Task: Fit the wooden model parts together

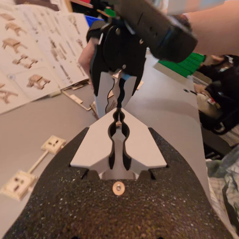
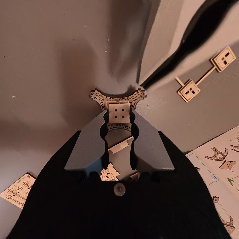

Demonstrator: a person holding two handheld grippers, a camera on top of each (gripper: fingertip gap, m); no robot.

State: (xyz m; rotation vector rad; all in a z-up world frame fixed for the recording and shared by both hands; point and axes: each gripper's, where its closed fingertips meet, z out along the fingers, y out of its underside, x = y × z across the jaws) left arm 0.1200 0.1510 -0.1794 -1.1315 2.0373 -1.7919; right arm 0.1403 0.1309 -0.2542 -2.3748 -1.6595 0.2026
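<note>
A wooden lattice tower base [image 2: 137, 98] stands on the grey table [image 2: 51, 64]. A square plate with four holes [image 2: 119, 113] sits on top of it. My right gripper [image 2: 119, 113] points down and is shut on the sides of that plate. In the left wrist view the right gripper [image 1: 113, 108] hangs from a hand, with a bit of lattice [image 1: 112, 103] beside its fingers. My left gripper [image 1: 118, 111] is shut. Its tips [image 2: 139, 84] are at one upper corner of the tower base. I cannot tell whether they touch it.
A flat wooden piece with two square pads joined by sticks [image 1: 53, 144] lies on the table and also shows in the right wrist view [image 2: 223, 59]. An instruction sheet [image 1: 38, 51] [image 2: 219, 181], a wooden part sheet [image 2: 16, 191] and loose parts [image 2: 109, 173] lie around. Green crates [image 1: 187, 64] stand farther off. There is about 8 cm between the tips of the two grippers.
</note>
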